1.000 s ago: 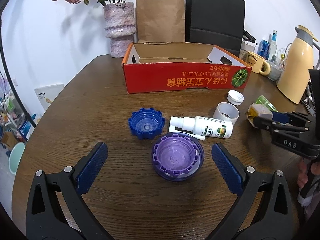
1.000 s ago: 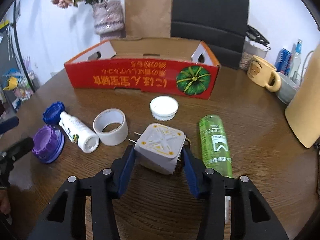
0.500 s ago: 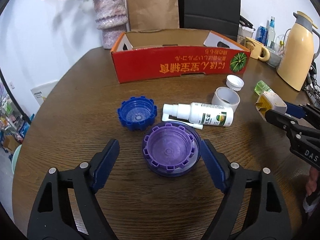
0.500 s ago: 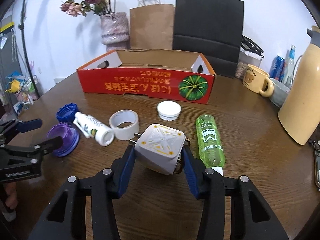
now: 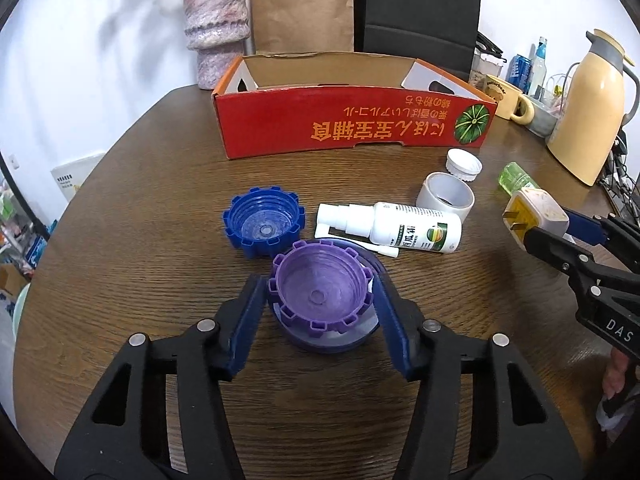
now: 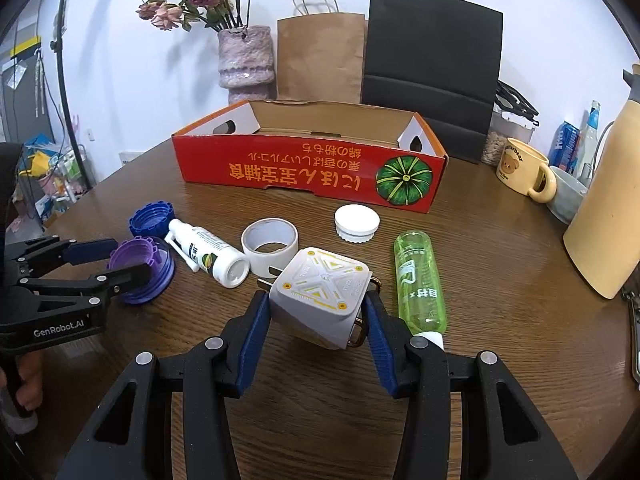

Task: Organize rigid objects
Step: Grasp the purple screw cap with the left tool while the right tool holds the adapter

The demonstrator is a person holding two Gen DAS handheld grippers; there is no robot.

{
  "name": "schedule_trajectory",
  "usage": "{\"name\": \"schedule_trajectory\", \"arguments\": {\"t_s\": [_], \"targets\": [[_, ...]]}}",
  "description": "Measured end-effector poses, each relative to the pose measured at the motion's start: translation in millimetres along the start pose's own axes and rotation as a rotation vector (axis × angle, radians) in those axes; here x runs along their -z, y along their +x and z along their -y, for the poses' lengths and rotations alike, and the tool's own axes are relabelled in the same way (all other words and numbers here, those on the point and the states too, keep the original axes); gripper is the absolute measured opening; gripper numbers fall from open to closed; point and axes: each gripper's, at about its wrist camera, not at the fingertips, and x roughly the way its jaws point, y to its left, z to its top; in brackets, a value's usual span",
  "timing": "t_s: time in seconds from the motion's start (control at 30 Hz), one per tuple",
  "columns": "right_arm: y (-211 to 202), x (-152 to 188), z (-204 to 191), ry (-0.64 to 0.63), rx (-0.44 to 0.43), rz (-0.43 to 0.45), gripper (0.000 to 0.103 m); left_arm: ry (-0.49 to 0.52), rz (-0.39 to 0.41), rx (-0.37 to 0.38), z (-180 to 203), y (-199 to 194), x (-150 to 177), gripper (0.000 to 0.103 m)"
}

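My left gripper (image 5: 320, 300) has its blue pads closed against the purple notched cap (image 5: 320, 286), which sits in a darker ring on the wooden table (image 5: 140, 280). It also shows in the right wrist view (image 6: 132, 258). My right gripper (image 6: 318, 312) is shut on a white plug adapter (image 6: 320, 294) and holds it above the table; the adapter also shows in the left wrist view (image 5: 536, 214). A red cardboard box (image 5: 352, 128) stands open at the back.
On the table lie a blue cap (image 5: 262, 226), a white spray bottle (image 5: 400, 228), a tape roll (image 5: 444, 198), a white lid (image 5: 464, 164) and a green bottle (image 6: 420, 280). A yellow thermos (image 5: 588, 108), mug (image 6: 520, 170), vase (image 5: 216, 28) and paper bags stand behind.
My left gripper moved forward and closed its pads onto the purple cap. My right gripper lifted and drew back with the adapter still held.
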Motion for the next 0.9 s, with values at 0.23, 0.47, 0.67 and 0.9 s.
{"name": "schedule_trajectory", "arguments": {"t_s": [0.23,0.47,0.67,0.9], "targets": [[-0.3,0.3,-0.7,0.0,0.0,0.0,0.052,-0.012,0.014,0.019,-2.3,-3.4,-0.7,0.05],[-0.2,0.2,-2.8,-0.002,-0.001,0.001,0.052,-0.032,0.008,0.028,-6.3,-1.8,-1.1,0.027],[-1.2,0.8,-3.4,-0.005,-0.005,0.004,0.052,-0.037,0.021,0.003,-6.8,-2.7,-2.0,0.028],[-2.1,1.0,-3.5,-0.003,-0.012,0.006,0.052,-0.01,0.04,-0.017,3.3,0.8,-14.7,0.04]]}}
